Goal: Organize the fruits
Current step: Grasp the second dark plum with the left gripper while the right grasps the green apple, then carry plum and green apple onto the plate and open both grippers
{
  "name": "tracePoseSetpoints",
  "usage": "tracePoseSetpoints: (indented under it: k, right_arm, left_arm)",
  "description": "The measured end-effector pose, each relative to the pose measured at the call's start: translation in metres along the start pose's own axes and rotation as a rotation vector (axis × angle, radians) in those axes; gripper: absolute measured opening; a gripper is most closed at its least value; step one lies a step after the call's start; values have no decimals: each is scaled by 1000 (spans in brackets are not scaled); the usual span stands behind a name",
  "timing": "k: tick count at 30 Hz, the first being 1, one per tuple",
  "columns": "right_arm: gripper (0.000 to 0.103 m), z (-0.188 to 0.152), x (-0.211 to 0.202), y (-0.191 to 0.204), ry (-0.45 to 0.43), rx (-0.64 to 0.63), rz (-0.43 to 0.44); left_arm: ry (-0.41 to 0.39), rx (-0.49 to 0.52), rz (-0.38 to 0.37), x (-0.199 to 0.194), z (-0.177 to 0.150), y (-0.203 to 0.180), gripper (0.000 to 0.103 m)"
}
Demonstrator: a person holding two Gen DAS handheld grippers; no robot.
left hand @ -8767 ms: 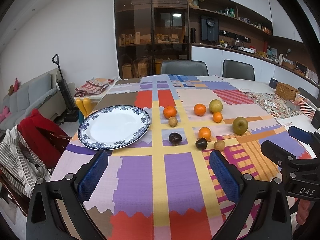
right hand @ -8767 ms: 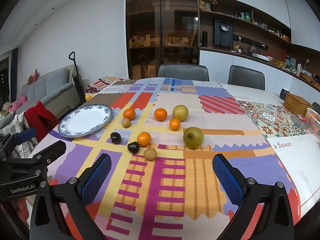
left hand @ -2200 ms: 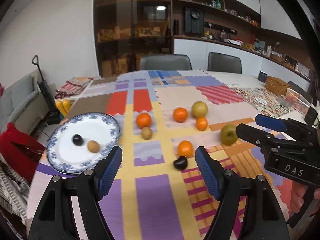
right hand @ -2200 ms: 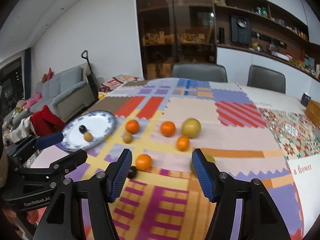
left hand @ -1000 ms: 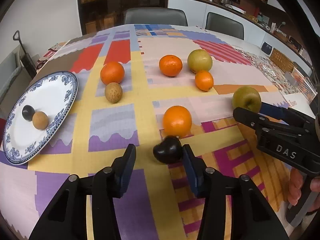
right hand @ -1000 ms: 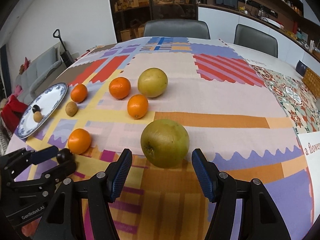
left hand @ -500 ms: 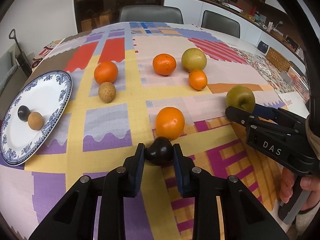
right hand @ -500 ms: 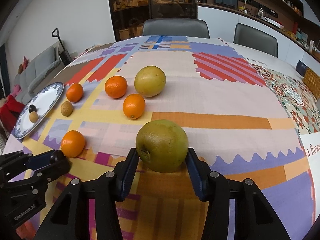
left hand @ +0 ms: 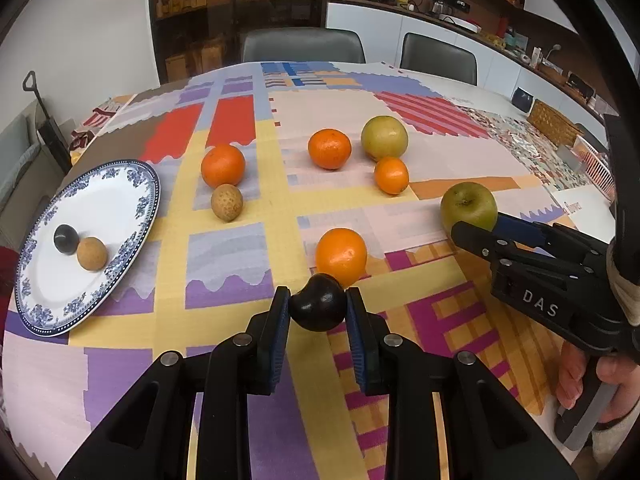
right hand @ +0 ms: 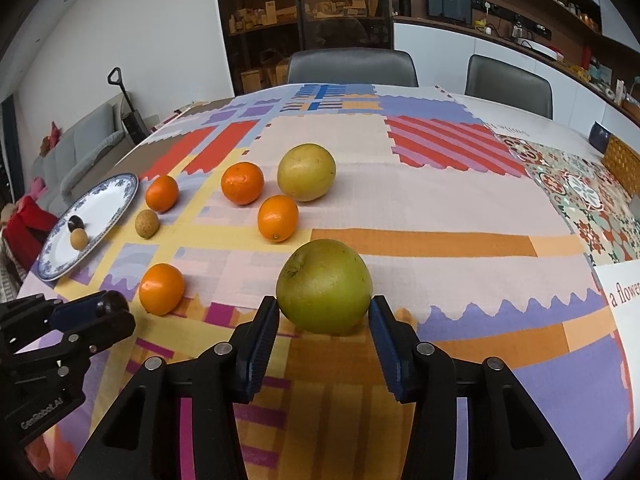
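Patchwork cloth covers the worktop [left hand: 224,264], with chairs and shelving behind it. Your left claw [left hand: 318,314] is clenched on the plum [left hand: 318,308], its blue pads pressing both flanks; the plum sits at the worktop's near part, touching an orange [left hand: 341,256] just ahead of the claw. Judging by its size, the plum is light, with smooth, slippery skin and soft flesh, so squeeze only enough to hold it across its widest part. Your right claw [right hand: 324,318] grasps the apple [right hand: 323,286], pads touching its left and right sides. The apple looks heavier and firm, and its round, waxy sides could roll out, so keep the pads at its middle. Far to the left of both claws, the plate [left hand: 132,216] already holds two small fruits.
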State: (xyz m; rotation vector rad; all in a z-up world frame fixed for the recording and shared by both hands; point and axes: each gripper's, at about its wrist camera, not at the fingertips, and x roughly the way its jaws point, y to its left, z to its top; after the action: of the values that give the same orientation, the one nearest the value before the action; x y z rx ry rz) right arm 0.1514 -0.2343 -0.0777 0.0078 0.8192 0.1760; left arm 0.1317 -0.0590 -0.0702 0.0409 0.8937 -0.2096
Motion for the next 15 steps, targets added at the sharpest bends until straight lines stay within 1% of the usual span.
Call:
tracePoseSetpoints:
  k: [10,11,13,15]
  right_arm:
    - [49,8,6,-1,12,-13,6]
    - [51,10,7,0,13,-18,4]
    - [52,14,15,0,31,-26,4]
    - [52,18,23,1,46,-24,24]
  left_arm:
    - [-1,-5,-4,0,1,1,27]
    - [-2,-7,-2,0,1,1,27]
    - [-1,-11,-3,0,2,2,27]
    - [-2,-13,-3,0,2,3,27]
